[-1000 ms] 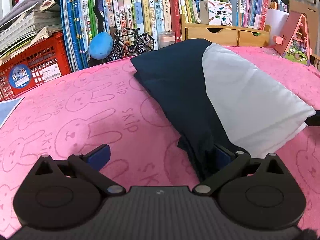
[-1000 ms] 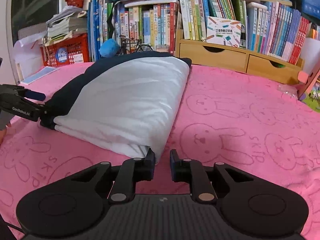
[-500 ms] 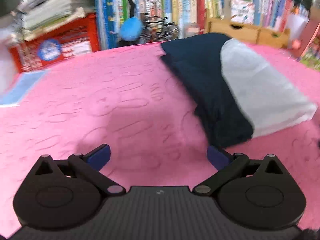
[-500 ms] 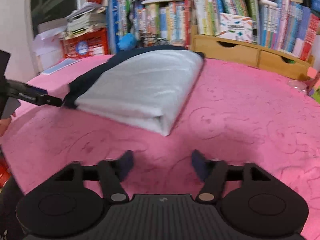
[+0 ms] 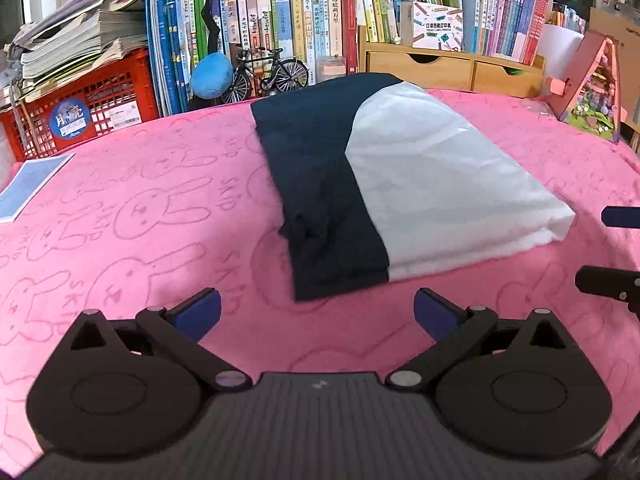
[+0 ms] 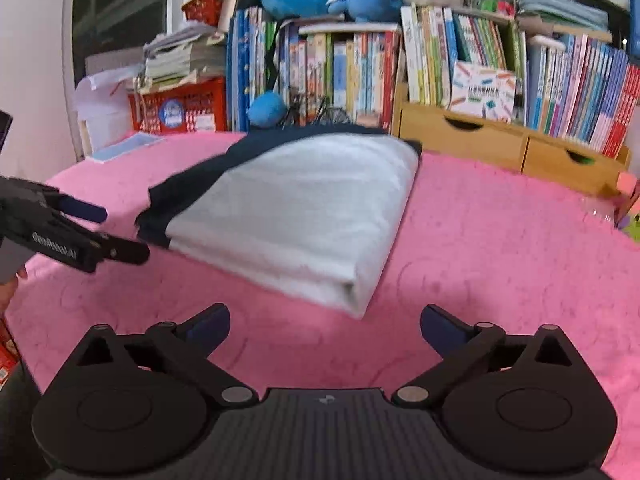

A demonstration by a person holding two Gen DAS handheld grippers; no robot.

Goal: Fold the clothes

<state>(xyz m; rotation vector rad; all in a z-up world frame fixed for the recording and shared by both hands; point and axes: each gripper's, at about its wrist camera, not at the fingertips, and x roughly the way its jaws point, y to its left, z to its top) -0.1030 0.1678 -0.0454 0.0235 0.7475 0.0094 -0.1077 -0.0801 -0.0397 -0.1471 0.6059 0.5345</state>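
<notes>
The pink blanket (image 5: 132,216) with rabbit outlines covers the whole work surface in both views. At its middle lies the folded garment (image 5: 400,184), navy on one part and white on the rest, flat and neat (edges look squared off). In the left wrist view it sits at 12 to 1 o'clock from the tongs; in the right wrist view it's at 11 to 12 o'clock, w/ the folded white corner nearest the camera.

Behind the blanket, at 12 o'clock, a row of books (image 5: 280,32) stands upright; a wooden drawer unit (image 5: 452,70) sits at 1 o'clock and a red crate (image 5: 80,116) at 10 o'clock. A small toy bicycle (image 5: 266,74) stands just beside a blue plush ball (image 5: 211,81).

Left gripper (image 5: 317,313): fingers spread wide, nothing between them, just short of the navy edge, not touching. Right gripper (image 6: 325,325): also spread wide, empty, near the white corner but apart from it.
</notes>
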